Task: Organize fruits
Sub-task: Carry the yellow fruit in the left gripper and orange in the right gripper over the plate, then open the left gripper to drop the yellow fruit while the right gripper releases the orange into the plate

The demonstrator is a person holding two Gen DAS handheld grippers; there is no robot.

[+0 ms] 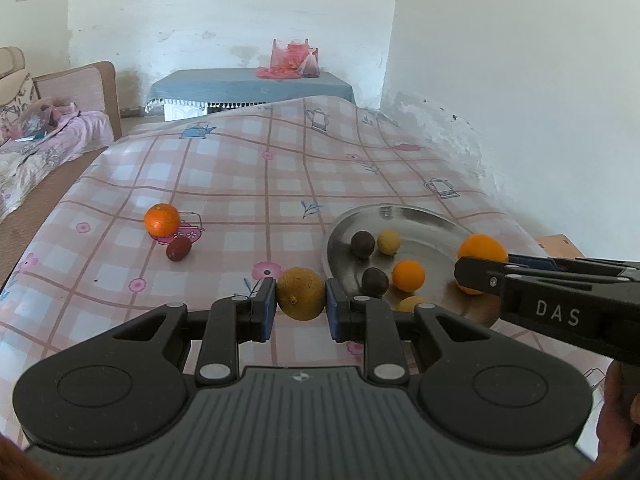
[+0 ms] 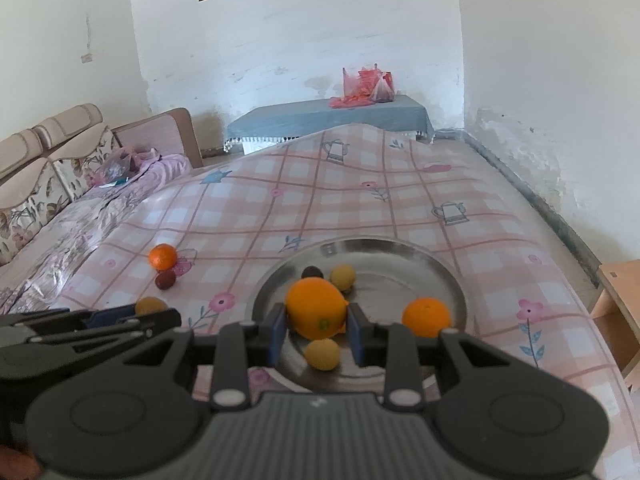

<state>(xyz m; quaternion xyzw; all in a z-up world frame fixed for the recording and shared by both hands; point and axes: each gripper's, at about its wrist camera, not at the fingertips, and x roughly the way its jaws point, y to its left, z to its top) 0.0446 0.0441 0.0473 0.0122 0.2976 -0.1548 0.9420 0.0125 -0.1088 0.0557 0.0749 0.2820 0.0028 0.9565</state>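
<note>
My left gripper [image 1: 301, 303] is shut on a dull yellow-brown fruit [image 1: 301, 293], held just left of the steel plate's [image 1: 424, 220] rim. My right gripper [image 2: 317, 330] is shut on a large orange [image 2: 316, 307] above the plate [image 2: 448, 276]; in the left wrist view that orange [image 1: 482, 249] shows at the right gripper's tip. In the plate lie several fruits: a small orange [image 1: 408, 275], two dark ones [image 1: 363, 243] and yellow ones [image 1: 389, 241]. On the cloth to the left rest an orange [image 1: 161, 219] and a dark red fruit [image 1: 178, 249].
The table wears a pink checked plastic cloth [image 1: 248, 184]. A sofa with bedding [image 2: 52, 184] stands to the left. Behind, a low table with a blue cloth [image 1: 248, 84] carries pink plastic bags [image 1: 294, 60]. A white wall runs close along the right; a wooden stool [image 2: 620, 300] stands below it.
</note>
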